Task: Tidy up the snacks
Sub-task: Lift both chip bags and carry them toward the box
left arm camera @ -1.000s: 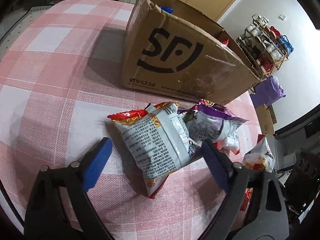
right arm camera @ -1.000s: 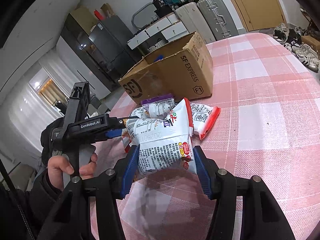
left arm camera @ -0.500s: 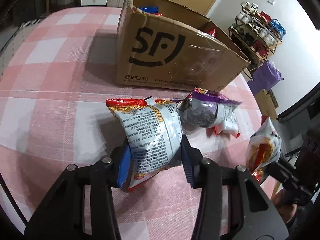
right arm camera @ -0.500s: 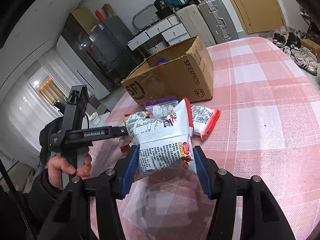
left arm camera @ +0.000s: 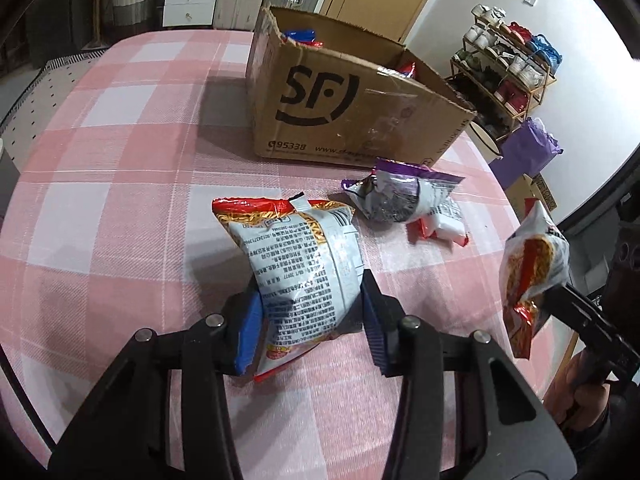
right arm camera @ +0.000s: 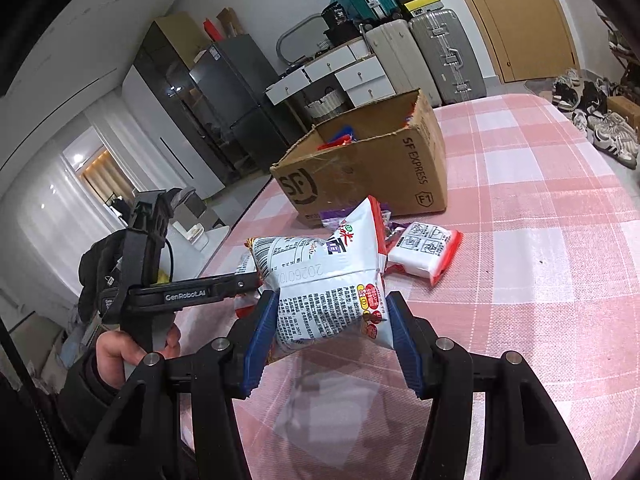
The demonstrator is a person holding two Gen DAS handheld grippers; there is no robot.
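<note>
Crinkly foil noodle packets, puffed and pillow-shaped, fill both grippers: the left gripper [left arm camera: 310,316] has its blue fingers clamped on a white-and-red packet [left arm camera: 304,264], long axis running away toward the far corrugated cardboard box [left arm camera: 344,116]. The right gripper [right arm camera: 328,336], tilted downward, pinches a second packet [right arm camera: 336,280] above the pink checked bench [right arm camera: 540,280]. A purple packet [left arm camera: 400,196] lies crumpled near the box.

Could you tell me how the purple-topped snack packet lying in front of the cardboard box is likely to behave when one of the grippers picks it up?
The purple-topped packet looks crumpled and puffy, so it will probably give under the pads rather than stay stiff. Its glossy film may be somewhat slippery. It seems light for its size, and lying flat on the checked tablecloth it is unlikely to roll.
</note>
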